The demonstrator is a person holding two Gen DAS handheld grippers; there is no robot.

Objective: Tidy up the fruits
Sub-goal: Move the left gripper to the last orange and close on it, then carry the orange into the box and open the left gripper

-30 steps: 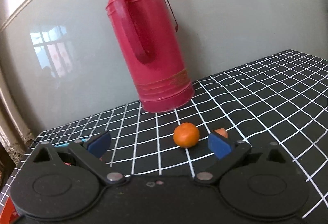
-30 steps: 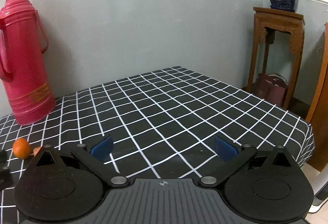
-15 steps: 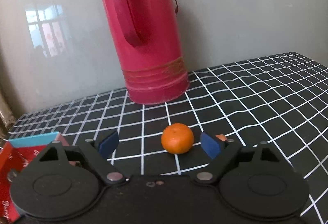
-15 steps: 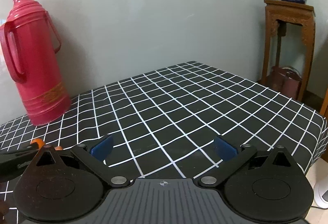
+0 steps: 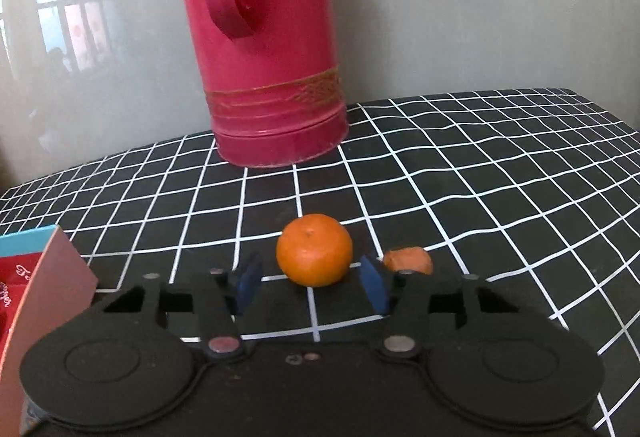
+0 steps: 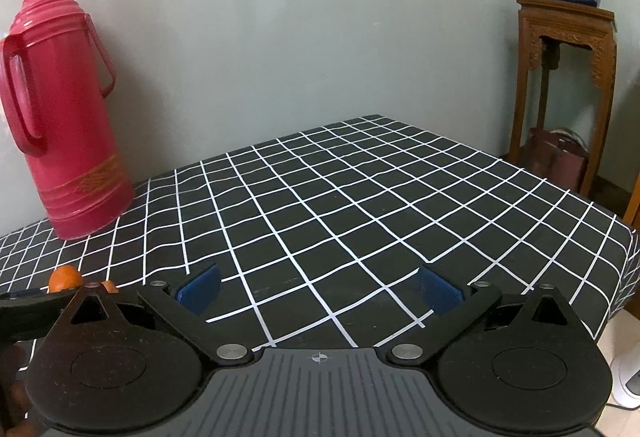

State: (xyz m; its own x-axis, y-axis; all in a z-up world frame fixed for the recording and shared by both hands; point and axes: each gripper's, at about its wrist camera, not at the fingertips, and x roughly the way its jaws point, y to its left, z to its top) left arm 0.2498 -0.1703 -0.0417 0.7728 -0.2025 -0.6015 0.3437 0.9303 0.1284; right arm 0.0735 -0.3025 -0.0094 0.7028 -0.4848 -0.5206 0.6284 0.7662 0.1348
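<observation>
An orange tangerine point(image 5: 314, 255) sits on the black-and-white checked tablecloth point(image 5: 480, 173). My left gripper point(image 5: 312, 287) is open, its blue pads on either side of the fruit and just short of it, not touching. A smaller orange piece point(image 5: 409, 259) lies right of the tangerine, behind the right pad. In the right wrist view the tangerine point(image 6: 65, 277) shows at far left beside the left gripper's black body. My right gripper point(image 6: 318, 291) is open and empty above the cloth.
A tall red thermos point(image 5: 264, 37) stands behind the tangerine against the grey wall; it also shows in the right wrist view point(image 6: 60, 109). A red and teal box point(image 5: 36, 277) sits at the left. A wooden stand point(image 6: 564, 89) with a potted plant stands beyond the table's right edge.
My left gripper has moved forward and lower toward the tangerine, and its jaws have narrowed around it. The right gripper has shifted slightly and stays open.
</observation>
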